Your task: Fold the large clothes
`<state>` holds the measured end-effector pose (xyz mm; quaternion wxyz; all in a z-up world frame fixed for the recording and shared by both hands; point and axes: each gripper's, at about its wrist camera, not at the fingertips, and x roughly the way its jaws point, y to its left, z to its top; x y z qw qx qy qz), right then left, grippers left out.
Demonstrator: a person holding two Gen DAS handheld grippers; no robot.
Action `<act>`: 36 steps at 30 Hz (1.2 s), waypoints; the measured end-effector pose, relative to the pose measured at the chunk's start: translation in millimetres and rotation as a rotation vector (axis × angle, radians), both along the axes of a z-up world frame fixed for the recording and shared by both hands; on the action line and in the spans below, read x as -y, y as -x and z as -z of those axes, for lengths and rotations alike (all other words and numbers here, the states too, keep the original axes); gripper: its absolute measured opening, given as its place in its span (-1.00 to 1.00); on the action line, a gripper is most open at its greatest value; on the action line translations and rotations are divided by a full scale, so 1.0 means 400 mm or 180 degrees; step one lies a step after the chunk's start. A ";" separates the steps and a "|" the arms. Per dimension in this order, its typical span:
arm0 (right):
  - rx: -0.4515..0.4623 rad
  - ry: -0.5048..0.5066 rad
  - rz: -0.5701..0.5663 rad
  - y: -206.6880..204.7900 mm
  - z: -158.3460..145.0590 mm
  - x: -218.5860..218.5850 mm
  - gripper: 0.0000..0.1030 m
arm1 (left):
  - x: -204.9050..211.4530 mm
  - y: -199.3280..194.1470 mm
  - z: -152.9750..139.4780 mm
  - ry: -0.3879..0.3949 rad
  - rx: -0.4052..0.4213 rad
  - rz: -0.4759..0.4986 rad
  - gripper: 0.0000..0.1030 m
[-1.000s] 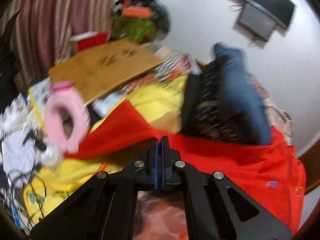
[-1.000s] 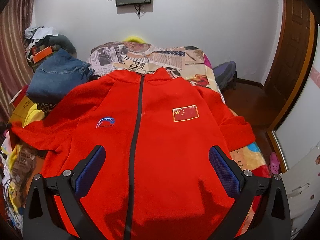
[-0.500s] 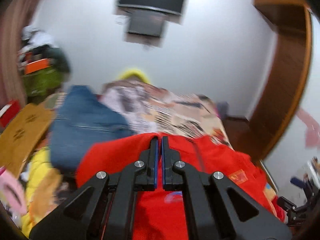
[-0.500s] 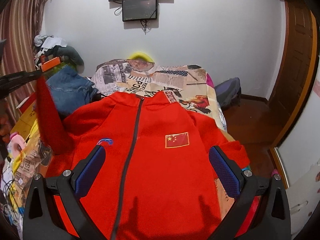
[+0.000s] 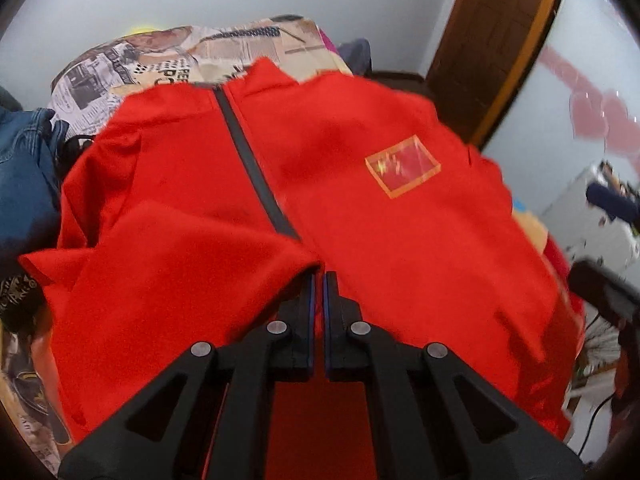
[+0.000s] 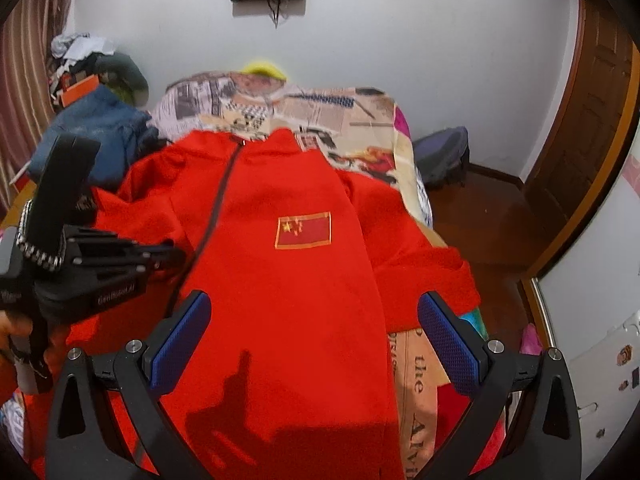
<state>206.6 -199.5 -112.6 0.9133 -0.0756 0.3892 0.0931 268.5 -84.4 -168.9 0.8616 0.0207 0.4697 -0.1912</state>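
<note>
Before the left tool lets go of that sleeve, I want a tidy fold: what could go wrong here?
1. The left tool pinches only the sleeve's edge; it may slip and the sleeve fall crooked over the zipper.
2. The other sleeve hangs at the bed's edge and could drag the red jacket sideways.
3. The open right tool holds nothing, so the body may shift.

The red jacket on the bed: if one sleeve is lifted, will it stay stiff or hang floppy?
Probably floppy: the red jacket lies soft, and its sleeve drapes and creases from the shut left hand-held gripper. It looks like fleece, so likely light and not slippery.
</note>
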 end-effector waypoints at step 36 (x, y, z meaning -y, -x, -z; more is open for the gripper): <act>-0.1015 0.0360 -0.2174 -0.071 0.228 -0.660 -0.80 | -0.651 0.248 0.097 -0.0471 -0.0269 -0.1464 0.11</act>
